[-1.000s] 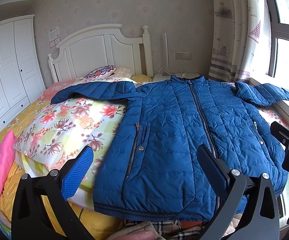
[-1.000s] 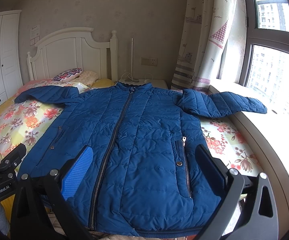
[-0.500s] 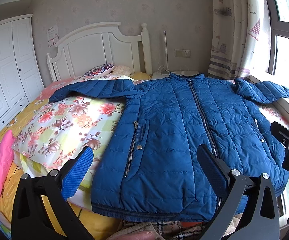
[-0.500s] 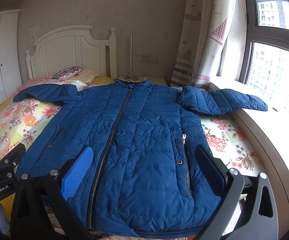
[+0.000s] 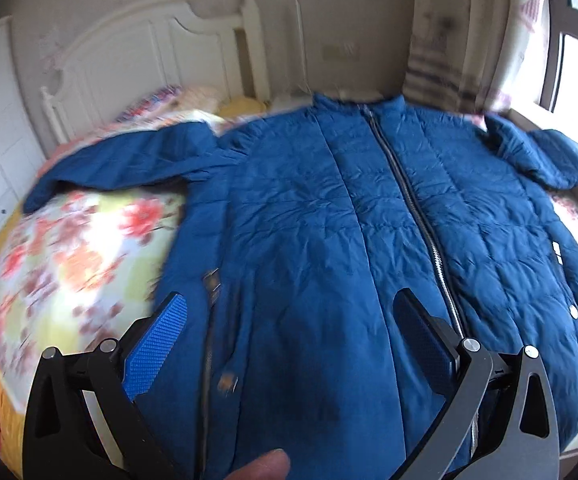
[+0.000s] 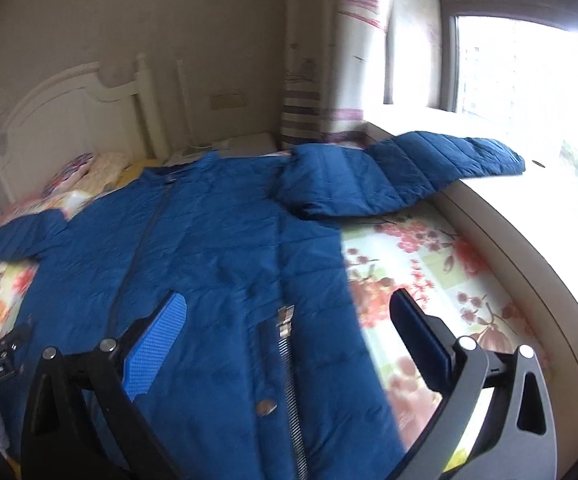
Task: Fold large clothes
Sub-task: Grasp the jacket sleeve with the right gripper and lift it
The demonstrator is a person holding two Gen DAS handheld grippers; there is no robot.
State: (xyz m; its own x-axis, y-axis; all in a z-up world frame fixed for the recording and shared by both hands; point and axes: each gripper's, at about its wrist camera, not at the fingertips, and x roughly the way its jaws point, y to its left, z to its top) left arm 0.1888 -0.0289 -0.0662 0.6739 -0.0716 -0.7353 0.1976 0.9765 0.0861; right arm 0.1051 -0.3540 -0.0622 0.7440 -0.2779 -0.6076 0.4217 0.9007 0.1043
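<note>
Fingers of both the left gripper [image 5: 289, 320] and right gripper [image 6: 289, 320] are spread wide, holding nothing, now dipping closer over the blue quilted zip-up jacket [image 5: 369, 240] lying flat on the floral-covered bed [image 6: 429, 272]; first grasp looks imminent.

Motion blur smears both views. In the left wrist view the floral quilt [image 5: 77, 256] is a wash of colour, and the jacket's left pocket zipper [image 5: 211, 320] is streaked beyond reading. The blue puffer jacket [image 5: 349, 248] runs off the bottom edge, its hem hidden behind the left gripper [image 5: 289, 336]. In the right wrist view the window [image 6: 529, 92] is blown out to white.
</note>
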